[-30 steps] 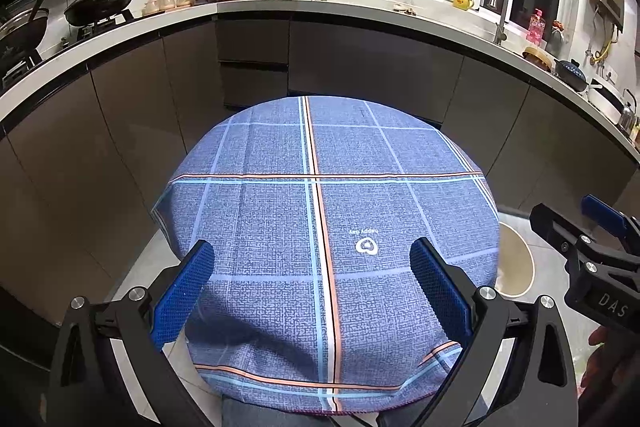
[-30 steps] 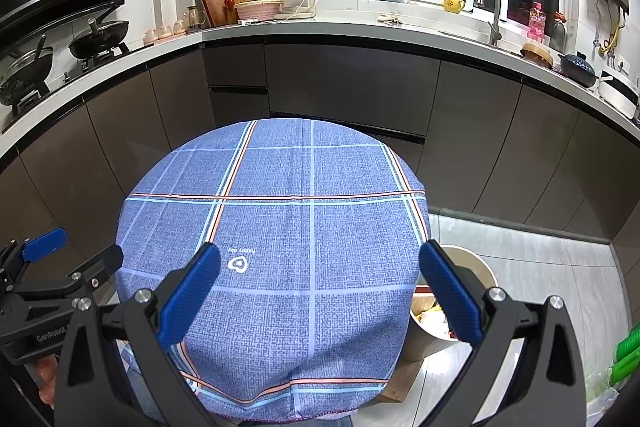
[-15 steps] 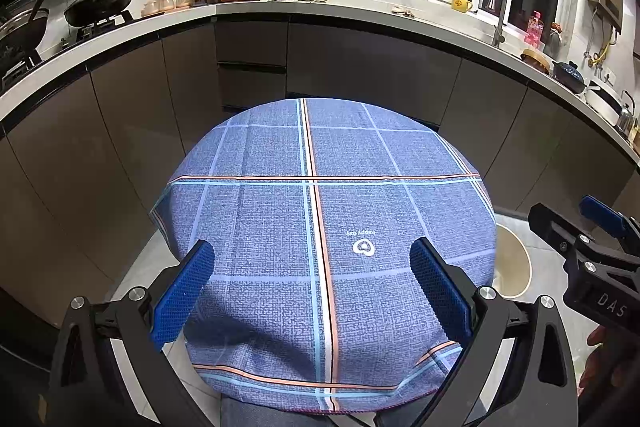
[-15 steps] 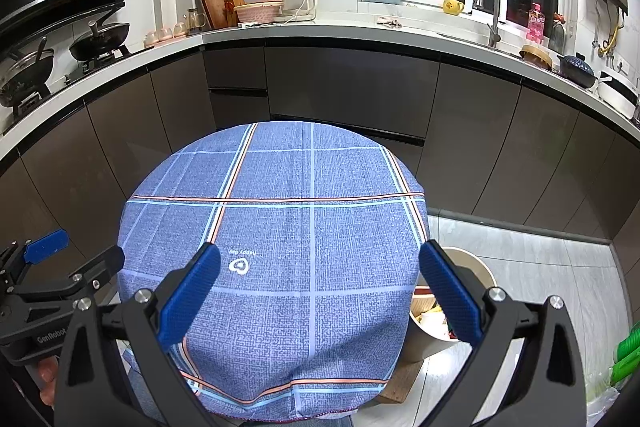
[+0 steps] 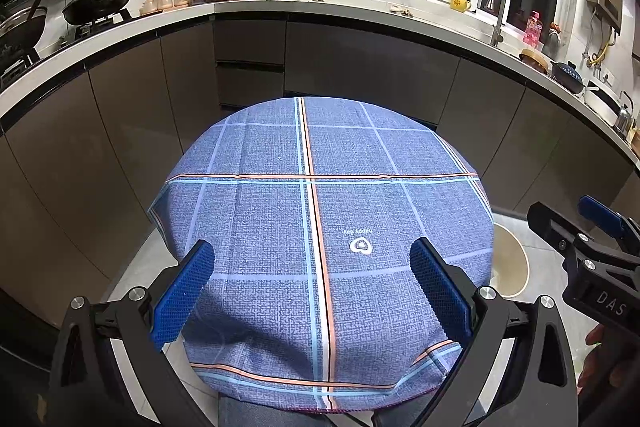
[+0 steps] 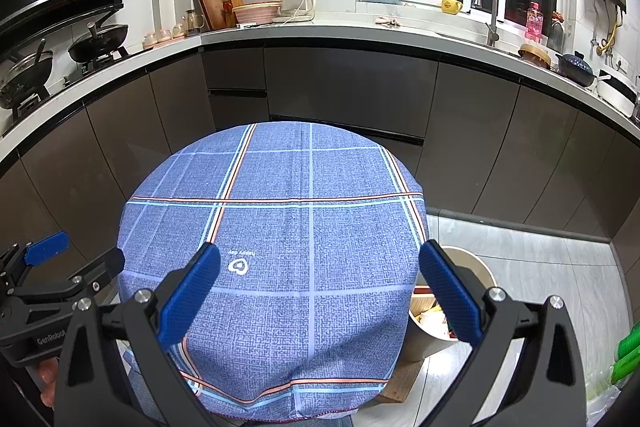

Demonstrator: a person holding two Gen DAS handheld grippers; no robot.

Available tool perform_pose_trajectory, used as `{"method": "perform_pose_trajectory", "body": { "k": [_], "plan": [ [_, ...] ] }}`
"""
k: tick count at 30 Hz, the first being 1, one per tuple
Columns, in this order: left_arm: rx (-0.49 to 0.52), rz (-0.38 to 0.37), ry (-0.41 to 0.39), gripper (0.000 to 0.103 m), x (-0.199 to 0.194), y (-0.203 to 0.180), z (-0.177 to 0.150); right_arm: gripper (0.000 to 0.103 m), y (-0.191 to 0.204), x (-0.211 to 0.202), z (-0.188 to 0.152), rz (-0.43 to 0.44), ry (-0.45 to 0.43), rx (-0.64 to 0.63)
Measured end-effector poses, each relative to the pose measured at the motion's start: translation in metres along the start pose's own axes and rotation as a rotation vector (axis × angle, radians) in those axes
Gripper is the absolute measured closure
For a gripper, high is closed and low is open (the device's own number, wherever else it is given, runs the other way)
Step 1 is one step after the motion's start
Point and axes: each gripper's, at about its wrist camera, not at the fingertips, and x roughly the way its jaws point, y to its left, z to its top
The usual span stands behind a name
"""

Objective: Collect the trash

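Dark lower cabinets [image 5: 360, 67] under a pale countertop [image 6: 340, 27] wrap the background from 9 through 12 to 3 o'clock in both wrist views. Round table under a blue plaid tablecloth [image 5: 320, 207] fills frame centre; cloth carries orange and light-blue stripes and a small white heart logo [image 5: 361, 245], and hangs over the near edge. No loose trash visible on the cloth. Trash bin [image 6: 476, 279], pale and round, stands on the grey tile floor at the table's right side: 4 o'clock in the right wrist view, 3 o'clock in the left wrist view [image 5: 510, 267]. From the right wrist its open mouth shows mixed scraps inside, too small to identify; table edge and the gripper finger cover part of it. Right gripper [image 6: 318, 291] sits over the near half of the table, blue pads spread wide, nothing between them; its right finger overlaps the bin rim in view, contact can't be judged. Left gripper [image 5: 312, 289] likewise over the near table edge, pads wide apart, holding nothing; bin lies just outside its right finger at 3 o'clock. Each gripper shows in the other's view: the right one at 4 o'clock from the left wrist, the left one at 8 o'clock from the right wrist. Wok [image 5: 98, 1] at 10 o'clock, kettle [image 6: 294, 1] at 12, faucet [image 6: 486, 3] at 1. Green object [image 6: 626, 351] at the 4 o'clock edge, unidentifiable.
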Motion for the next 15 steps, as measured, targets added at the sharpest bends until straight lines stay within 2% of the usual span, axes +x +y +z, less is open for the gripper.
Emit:
{"method": "perform_pose_trajectory", "body": {
  "k": [15],
  "plan": [
    [-0.001, -0.006, 0.001, 0.008, 0.0009, -0.0008, 0.0, 0.003, -0.0006, -0.0034, 0.0003, -0.011, -0.001, 0.009]
  ]
}}
